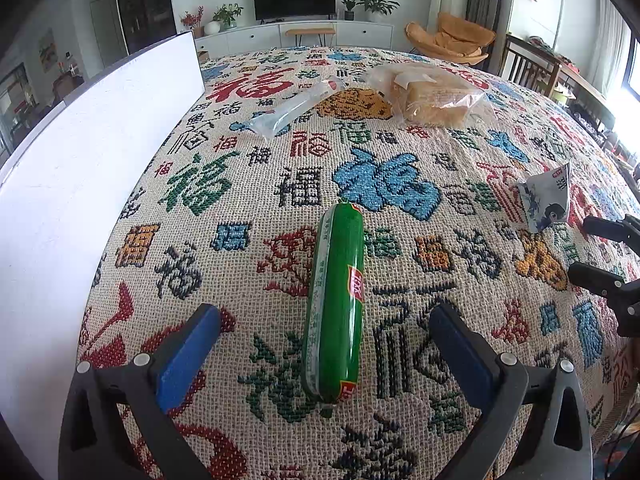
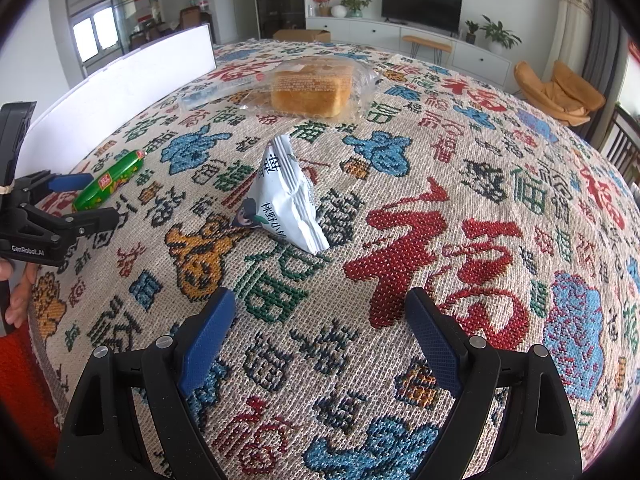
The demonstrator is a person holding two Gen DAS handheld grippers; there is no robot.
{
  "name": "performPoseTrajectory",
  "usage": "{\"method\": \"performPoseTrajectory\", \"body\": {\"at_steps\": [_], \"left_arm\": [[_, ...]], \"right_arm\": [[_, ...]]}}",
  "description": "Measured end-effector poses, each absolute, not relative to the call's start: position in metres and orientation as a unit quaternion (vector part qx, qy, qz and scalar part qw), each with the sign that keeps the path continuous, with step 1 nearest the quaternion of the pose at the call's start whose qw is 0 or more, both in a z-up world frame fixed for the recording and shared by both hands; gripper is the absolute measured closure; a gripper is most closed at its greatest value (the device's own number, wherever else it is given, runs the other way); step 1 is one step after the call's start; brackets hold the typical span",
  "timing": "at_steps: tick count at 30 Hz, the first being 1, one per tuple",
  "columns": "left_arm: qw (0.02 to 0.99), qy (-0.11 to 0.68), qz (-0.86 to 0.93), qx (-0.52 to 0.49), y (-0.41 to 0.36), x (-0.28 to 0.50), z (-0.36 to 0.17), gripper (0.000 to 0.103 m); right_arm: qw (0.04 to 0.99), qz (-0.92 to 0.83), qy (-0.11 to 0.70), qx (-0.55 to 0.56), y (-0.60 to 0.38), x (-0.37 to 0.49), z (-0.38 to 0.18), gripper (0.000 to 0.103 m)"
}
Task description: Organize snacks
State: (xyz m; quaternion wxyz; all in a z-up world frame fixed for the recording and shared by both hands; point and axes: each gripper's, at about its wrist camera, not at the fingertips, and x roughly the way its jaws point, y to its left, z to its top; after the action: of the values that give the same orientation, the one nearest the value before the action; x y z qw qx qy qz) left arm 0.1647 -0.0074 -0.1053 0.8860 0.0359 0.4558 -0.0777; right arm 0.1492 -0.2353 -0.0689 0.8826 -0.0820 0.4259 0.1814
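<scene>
Sausage (image 1: 335,306): glossy green wrapper, red labels, lying lengthwise on patterned cloth (image 1: 224,280) | left gripper (image 1: 326,320): wide, straddling it untouched | right gripper (image 2: 320,308): wide, empty, near white triangular packet (image 2: 286,198)

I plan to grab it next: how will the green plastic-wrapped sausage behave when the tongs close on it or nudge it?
The green plastic-wrapped sausage is a smooth cylinder lying flat on the woven patterned cloth, so a sideways nudge may well roll it. Its glossy casing looks slippery against the left tongs, which stand open around it. It holds a straight shape, so it probably stays fairly stiff when lifted.
</scene>
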Motion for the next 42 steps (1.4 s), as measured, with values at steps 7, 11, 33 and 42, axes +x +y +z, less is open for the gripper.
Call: {"method": "performPoseTrajectory", "body": {"at_steps": [7, 11, 33, 42], "left_arm": [[0.886, 0.456, -0.078, 0.035, -0.007, 0.164, -0.105, 0.0], [0.892, 0.444, -0.081, 0.03, -0.005, 0.161, -0.1, 0.014], [0.918, 0.337, -0.127, -0.168, 0.069, 0.104, -0.039, 0.08], [0.925, 0.288, -0.074, -0.237, 0.145, 0.092, 0.028, 0.08]], "right_arm": [[0.883, 0.182, 0.426, -0.082, -0.235, 0.149, -0.069, 0.014], [0.882, 0.182, 0.426, -0.082, -0.235, 0.149, -0.069, 0.014], [0.864, 0.25, 0.432, -0.058, -0.193, 0.191, -0.041, 0.072], [0.863, 0.361, 0.351, -0.03, -0.094, 0.183, 0.049, 0.072]]}}
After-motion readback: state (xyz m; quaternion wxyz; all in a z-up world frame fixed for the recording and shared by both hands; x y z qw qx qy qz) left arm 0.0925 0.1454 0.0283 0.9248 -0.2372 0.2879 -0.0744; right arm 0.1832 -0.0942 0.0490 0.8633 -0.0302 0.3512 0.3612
